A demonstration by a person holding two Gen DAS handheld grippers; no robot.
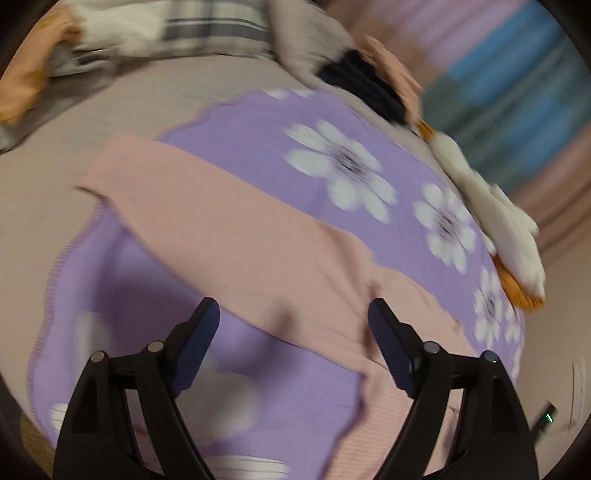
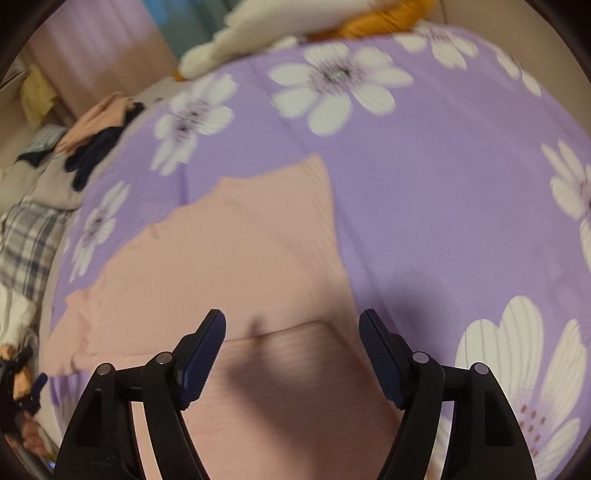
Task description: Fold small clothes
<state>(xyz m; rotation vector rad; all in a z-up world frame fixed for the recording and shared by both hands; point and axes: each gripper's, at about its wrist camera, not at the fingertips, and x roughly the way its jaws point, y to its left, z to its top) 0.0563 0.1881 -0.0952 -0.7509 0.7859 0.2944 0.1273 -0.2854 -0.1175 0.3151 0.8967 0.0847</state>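
Observation:
A pink ribbed garment (image 1: 236, 229) lies spread on a purple blanket with white flowers (image 1: 332, 122). In the left wrist view a long pink part runs from upper left to lower right. My left gripper (image 1: 293, 310) is open and empty, just above the pink cloth. In the right wrist view the pink garment (image 2: 236, 266) lies flat with a fold line near the fingers. My right gripper (image 2: 291, 321) is open and empty over it, above the purple blanket (image 2: 424, 184). Both views are blurred.
A white and orange plush toy (image 1: 491, 214) lies at the blanket's far edge, also in the right wrist view (image 2: 280, 22). A pile of dark and peach clothes (image 2: 96, 136) and plaid cloth (image 2: 29, 236) sit at the left. Striped curtains (image 1: 498, 74) hang behind.

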